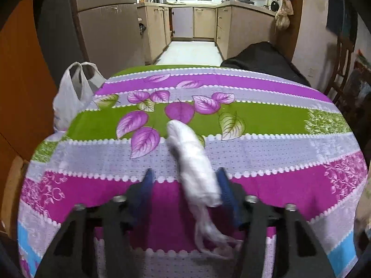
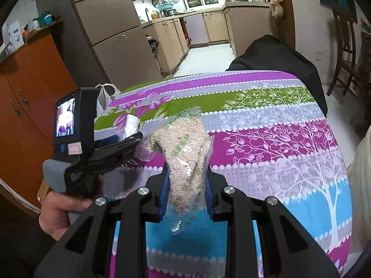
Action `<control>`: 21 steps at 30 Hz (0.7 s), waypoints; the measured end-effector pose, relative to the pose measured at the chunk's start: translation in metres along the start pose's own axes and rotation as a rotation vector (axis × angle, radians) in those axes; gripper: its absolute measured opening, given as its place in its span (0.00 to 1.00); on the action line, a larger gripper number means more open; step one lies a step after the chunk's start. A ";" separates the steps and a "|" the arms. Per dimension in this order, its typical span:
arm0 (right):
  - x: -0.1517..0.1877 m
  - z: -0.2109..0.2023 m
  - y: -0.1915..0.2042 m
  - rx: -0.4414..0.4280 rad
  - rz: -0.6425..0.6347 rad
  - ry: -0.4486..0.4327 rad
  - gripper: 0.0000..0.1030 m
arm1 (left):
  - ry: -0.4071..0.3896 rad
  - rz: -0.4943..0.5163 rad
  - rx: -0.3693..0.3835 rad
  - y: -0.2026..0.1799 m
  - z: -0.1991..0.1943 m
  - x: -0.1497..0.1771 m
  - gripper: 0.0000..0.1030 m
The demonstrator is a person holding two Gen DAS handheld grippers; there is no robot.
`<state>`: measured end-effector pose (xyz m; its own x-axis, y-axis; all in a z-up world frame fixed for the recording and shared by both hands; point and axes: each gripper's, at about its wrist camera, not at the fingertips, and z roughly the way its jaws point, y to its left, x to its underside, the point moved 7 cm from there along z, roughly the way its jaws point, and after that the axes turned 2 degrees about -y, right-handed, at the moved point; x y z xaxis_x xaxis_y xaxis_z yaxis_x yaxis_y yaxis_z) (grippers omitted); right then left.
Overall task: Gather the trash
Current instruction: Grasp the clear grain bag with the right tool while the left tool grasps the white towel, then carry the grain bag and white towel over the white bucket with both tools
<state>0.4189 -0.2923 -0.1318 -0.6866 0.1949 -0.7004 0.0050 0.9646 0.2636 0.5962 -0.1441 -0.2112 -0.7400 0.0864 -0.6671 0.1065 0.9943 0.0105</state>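
Crinkled clear grain bag (image 2: 185, 153) in right claw (image 2: 186, 192).

A striped, leaf-patterned cloth (image 1: 266, 120) covered the counter; beyond stood a fridge (image 1: 104, 23), kitchen cabinets (image 1: 204, 22) and an orange cupboard (image 2: 34, 88).

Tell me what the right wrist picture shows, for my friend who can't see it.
The right claw is shut on a clear bag of pale grains above a striped leafy tablecloth. At left, a hand holds the other claw tool.
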 end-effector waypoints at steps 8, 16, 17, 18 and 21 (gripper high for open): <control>0.006 -0.023 -0.005 -0.007 0.009 0.003 0.24 | 0.005 0.071 0.025 -0.013 -0.026 0.008 0.23; -0.001 -0.060 -0.031 0.015 0.026 0.045 0.24 | -0.144 0.207 0.072 -0.064 -0.097 -0.008 0.23; -0.004 -0.069 -0.040 0.027 0.035 0.043 0.24 | -0.159 0.226 0.091 -0.076 -0.106 -0.011 0.23; -0.005 -0.076 -0.045 0.035 0.042 0.041 0.24 | -0.169 0.242 0.109 -0.087 -0.113 -0.013 0.23; -0.012 -0.103 -0.069 0.098 0.058 0.029 0.24 | -0.212 0.293 0.147 -0.121 -0.134 -0.023 0.23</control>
<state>0.3520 -0.3801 -0.0727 -0.7035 0.2471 -0.6663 0.1154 0.9649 0.2360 0.5116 -0.2576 -0.0977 -0.5123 0.3348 -0.7909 0.3983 0.9085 0.1265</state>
